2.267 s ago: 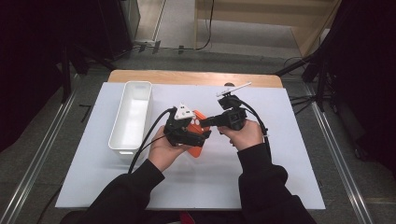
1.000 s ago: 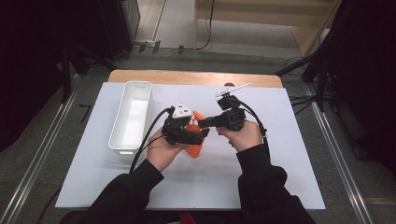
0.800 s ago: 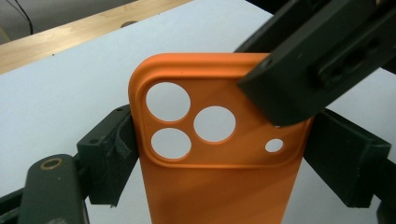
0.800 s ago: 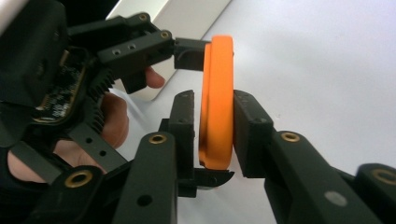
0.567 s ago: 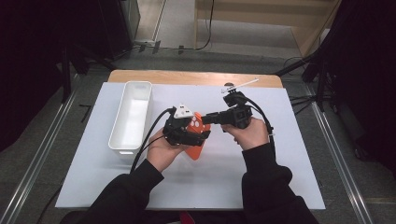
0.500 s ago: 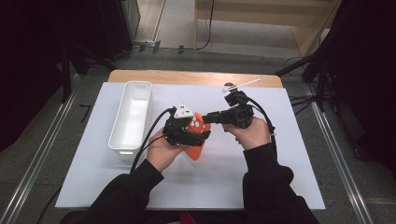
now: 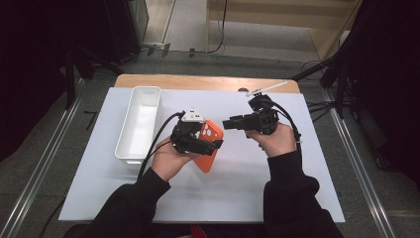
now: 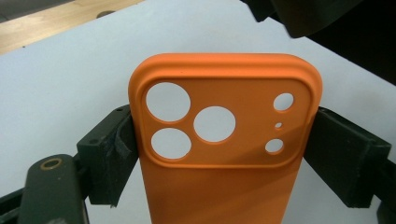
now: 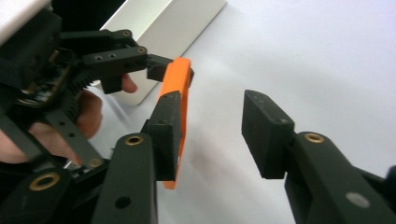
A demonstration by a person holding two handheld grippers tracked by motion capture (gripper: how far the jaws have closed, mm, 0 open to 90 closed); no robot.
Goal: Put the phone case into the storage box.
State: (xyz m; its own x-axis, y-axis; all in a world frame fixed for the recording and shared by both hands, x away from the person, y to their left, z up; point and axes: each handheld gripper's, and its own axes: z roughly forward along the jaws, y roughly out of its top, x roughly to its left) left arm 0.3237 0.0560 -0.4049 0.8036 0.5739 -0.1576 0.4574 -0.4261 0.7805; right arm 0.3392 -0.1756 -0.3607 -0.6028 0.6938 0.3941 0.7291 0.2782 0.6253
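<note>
High view showed a long white rectangular plastic bin (image 7: 138,124) lying on the white worktop (image 7: 277,193) at about nine o'clock from the hands; its inside looked bare. Just beside it, toward three o'clock, the left claw (image 7: 210,145) was clamped on an orange silicone phone case (image 7: 208,148) held above the sheet. In the left gripper view the orange silicone phone case (image 8: 224,140) stood upright between the two black jaws, pads pressing both long edges, its camera cut-outs facing the lens; its lower end was cut off by the frame.

At three o'clock from the case, the right claw (image 7: 229,123) pointed toward it, a little apart from it. Its jaws had just been opening and stood apart with nothing between the pads. In the right gripper view the case (image 9: 176,107) showed edge-on behind the jaw on the picture's left, so part of it was hidden; whether that jaw touched it could not be told. The left claw (image 9: 156,65) gripped the case's far end there, and the bin's corner (image 9: 163,28) lay at twelve o'clock.

A bare wooden strip (image 7: 208,82) ran along the worktop's far edge.
</note>
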